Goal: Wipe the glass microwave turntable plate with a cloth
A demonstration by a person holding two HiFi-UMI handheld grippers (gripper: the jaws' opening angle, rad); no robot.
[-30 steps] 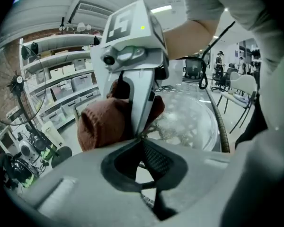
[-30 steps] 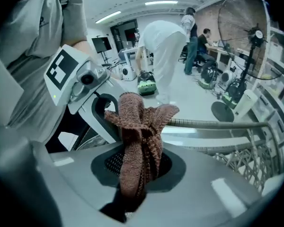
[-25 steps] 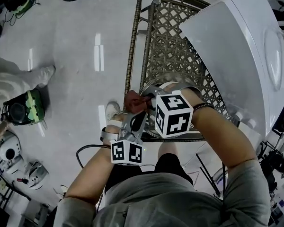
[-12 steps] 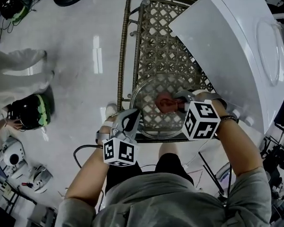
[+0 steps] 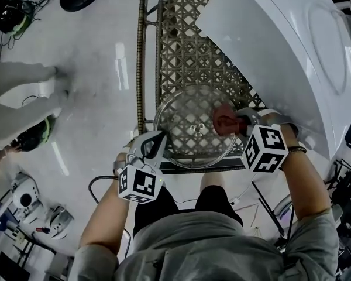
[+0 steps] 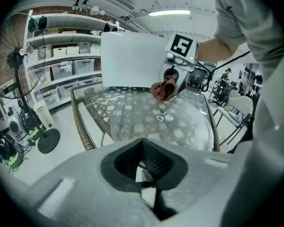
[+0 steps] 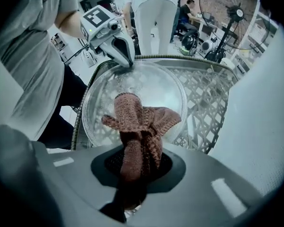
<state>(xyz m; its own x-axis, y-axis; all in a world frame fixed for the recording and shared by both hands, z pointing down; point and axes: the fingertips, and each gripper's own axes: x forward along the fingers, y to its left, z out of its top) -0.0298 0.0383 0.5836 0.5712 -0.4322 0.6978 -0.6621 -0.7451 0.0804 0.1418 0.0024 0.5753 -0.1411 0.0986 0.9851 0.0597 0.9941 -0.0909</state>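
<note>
The left gripper (image 5: pixel 151 147) is closed on the near-left rim of the plate (image 5: pixel 187 134), likely steadying it on the table (image 5: pixel 141 69). The right gripper (image 5: pixel 241 122) clamps the bunched cloth (image 5: pixel 224 120) at the plate's right side, ready for wiping.

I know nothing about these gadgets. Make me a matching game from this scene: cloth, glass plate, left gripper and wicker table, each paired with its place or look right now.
Things:
1. cloth
2. glass plate
3. left gripper
4. wicker table

Descriptions:
A. brown woven lattice
B. clear, lying flat on the table
C. reddish-brown, clamped in the right gripper
D. jaws at the plate's near rim

Pairs: 1-C, 2-B, 3-D, 4-A
</note>
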